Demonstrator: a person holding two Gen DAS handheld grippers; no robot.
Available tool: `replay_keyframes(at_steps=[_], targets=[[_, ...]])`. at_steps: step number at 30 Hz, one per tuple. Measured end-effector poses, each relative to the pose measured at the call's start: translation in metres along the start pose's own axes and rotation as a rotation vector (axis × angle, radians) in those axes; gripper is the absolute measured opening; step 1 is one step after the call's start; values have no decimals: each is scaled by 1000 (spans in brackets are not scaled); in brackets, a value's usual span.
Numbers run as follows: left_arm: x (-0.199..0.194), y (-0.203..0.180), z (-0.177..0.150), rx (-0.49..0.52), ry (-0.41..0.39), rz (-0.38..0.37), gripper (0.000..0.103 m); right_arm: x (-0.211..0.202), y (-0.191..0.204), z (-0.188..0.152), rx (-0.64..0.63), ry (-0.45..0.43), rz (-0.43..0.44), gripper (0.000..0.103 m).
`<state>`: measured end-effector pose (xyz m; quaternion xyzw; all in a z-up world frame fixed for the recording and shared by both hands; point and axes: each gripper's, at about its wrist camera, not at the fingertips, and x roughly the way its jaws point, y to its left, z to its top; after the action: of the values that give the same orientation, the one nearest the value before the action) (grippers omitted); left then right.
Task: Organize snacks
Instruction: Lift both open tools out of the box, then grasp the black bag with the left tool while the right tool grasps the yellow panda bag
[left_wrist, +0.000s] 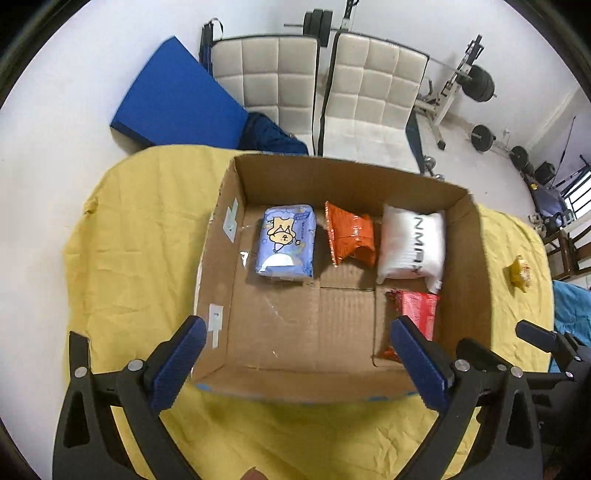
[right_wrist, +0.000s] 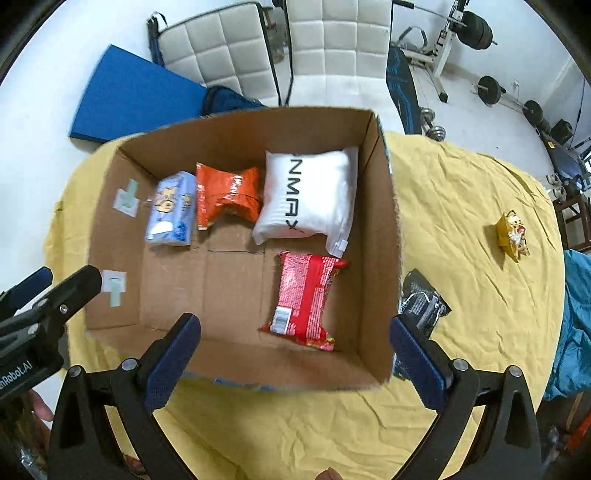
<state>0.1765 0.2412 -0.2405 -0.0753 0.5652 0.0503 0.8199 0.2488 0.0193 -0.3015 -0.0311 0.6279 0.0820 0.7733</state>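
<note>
An open cardboard box (left_wrist: 469, 251) (right_wrist: 380, 206) stands on a yellow-clothed table. Inside lie a light-blue cartoon pack (left_wrist: 286, 242) (right_wrist: 171, 212), an orange pack (left_wrist: 351, 236) (right_wrist: 225, 195), a white pack (left_wrist: 412, 245) (right_wrist: 310, 195) and a red pack (left_wrist: 415, 312) (right_wrist: 304, 295). Right of the box lies a black pack (right_wrist: 423, 299); a small yellow pack (left_wrist: 519, 273) (right_wrist: 511, 236) sits farther right. My left gripper (left_wrist: 295, 354) hovers open above the box's near wall, empty. My right gripper (right_wrist: 295, 354) is open and empty too, over the near right corner.
The yellow cloth (left_wrist: 140, 236) (right_wrist: 472, 206) covers the table to its edges. Beyond it stand two white padded chairs (left_wrist: 266, 81), a blue mat (left_wrist: 177, 99) and weight equipment (left_wrist: 476, 85). A teal cloth (right_wrist: 576, 317) hangs at the right edge.
</note>
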Motion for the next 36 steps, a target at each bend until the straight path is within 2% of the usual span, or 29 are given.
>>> replay_keyframes(at_steps=[8, 14, 18, 22, 26, 32, 36], targets=[[-42, -7, -9, -8, -43, -11, 102, -44, -7, -20, 3, -59, 43, 103], [-55, -25, -9, 6, -65, -3, 102, -63, -20, -27, 16, -81, 87, 103], [-56, -48, -11, 26, -61, -4, 102, -74, -46, -32, 54, -96, 110, 103], [-47, -94, -21, 97, -36, 6, 102, -81, -98, -43, 128, -107, 99, 103], [-17, -153, -43, 182, 30, -7, 102, -76, -168, -58, 223, -91, 47, 103], [43, -250, -71, 335, 193, -26, 102, -45, -272, -88, 352, -2, -9, 103], [63, -317, -69, 472, 197, -8, 102, -26, -330, -107, 403, 27, -27, 103]])
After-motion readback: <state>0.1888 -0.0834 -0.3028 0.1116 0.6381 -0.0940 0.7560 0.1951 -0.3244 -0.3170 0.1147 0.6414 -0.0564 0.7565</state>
